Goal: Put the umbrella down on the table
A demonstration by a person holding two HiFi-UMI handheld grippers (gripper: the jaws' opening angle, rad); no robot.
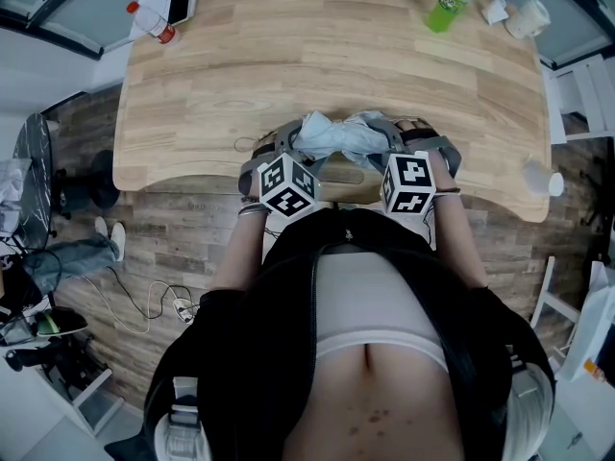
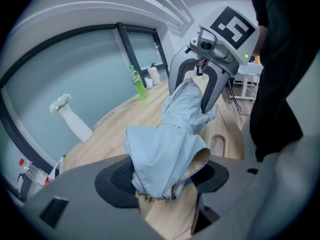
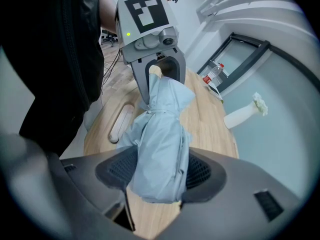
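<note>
**While Gripped at Both Ends, Umbrella Is Held at Table's Near Edge**

Although the folded pale-blue umbrella (image 1: pixel 336 134) is held over the near edge of the table (image 1: pixel 288 56), its release is judged not yet done. The left gripper (image 2: pixel 165 176) is clamped on one end and the right gripper (image 3: pixel 160 171) on the other. Contact with the table cannot be told. Toward the far edge, green liquid is seen in a bottle (image 1: pixel 447 6) and white flowers in a vase (image 2: pixel 75 121).

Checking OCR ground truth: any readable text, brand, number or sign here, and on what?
No readable text in any view.
Green bottle: label too blurred to read.
Red-capped bottle: label too small to read.
Marker cubes: square patterns only, no letters.
Umbrella: no print visible.
</note>
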